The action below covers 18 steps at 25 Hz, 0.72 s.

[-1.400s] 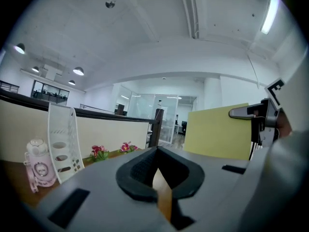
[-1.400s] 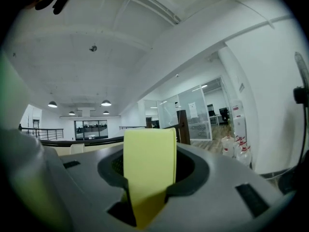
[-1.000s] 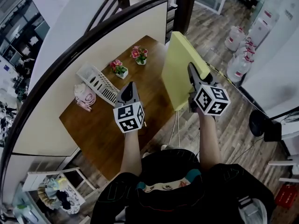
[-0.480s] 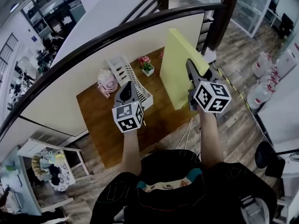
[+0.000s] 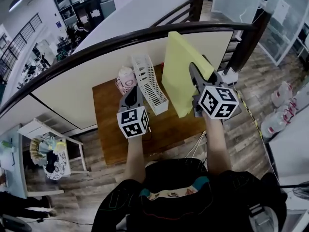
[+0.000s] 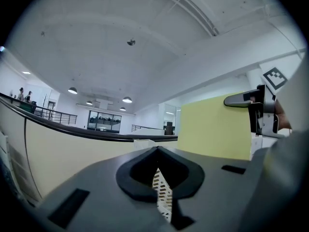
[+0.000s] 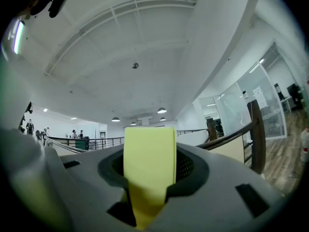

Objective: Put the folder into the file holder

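A dark curved handrail (image 5: 96,45) over a cream panel (image 5: 72,91) closes off the far side of the brown table (image 5: 116,144). The table's near and right edges drop to open wood floor. The near half of the tabletop is bare.

The yellow folder (image 5: 178,71) stands upright in the air over the table's right part. Its lower edge is clear of the wood and its top edge reaches the rail line. The right gripper (image 5: 194,71) clamps the folder's near edge, its jaws spread around the thick spine (image 7: 149,163).

The white slatted file holder (image 5: 150,86) sits at the far edge, just left of the folder and apart from it. A pink object (image 5: 126,79) stands beside the holder's left wall.

The left gripper (image 5: 133,93) hovers before the holder, tips drawn together on nothing.
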Motion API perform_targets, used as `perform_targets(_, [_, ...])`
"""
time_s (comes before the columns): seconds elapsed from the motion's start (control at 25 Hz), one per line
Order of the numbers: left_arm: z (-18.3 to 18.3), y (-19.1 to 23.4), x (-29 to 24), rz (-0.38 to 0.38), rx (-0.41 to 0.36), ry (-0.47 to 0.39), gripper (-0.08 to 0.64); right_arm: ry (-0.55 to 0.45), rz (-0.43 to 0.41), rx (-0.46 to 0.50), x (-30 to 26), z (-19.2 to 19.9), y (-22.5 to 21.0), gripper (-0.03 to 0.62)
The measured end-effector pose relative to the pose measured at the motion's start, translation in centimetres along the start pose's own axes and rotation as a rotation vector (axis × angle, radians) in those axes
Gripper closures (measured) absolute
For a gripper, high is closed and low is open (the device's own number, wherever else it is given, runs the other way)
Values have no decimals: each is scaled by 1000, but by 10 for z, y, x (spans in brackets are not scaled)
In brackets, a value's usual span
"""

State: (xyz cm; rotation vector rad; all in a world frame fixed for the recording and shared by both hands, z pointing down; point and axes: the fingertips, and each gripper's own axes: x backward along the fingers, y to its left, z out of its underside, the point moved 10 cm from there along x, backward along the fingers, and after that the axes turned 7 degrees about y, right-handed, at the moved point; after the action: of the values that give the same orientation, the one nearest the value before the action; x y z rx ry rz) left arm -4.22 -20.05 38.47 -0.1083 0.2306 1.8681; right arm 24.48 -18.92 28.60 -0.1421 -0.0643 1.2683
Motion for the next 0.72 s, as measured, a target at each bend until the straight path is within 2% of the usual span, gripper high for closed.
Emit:
perform_targets(0.36, [6, 0, 22, -58, 26, -12, 558, 9, -108, 14, -3, -4, 24, 422])
perform_targets(0.72, [10, 17, 29, -125, 22, 1, 558, 26, -167, 0, -33, 5, 35, 422])
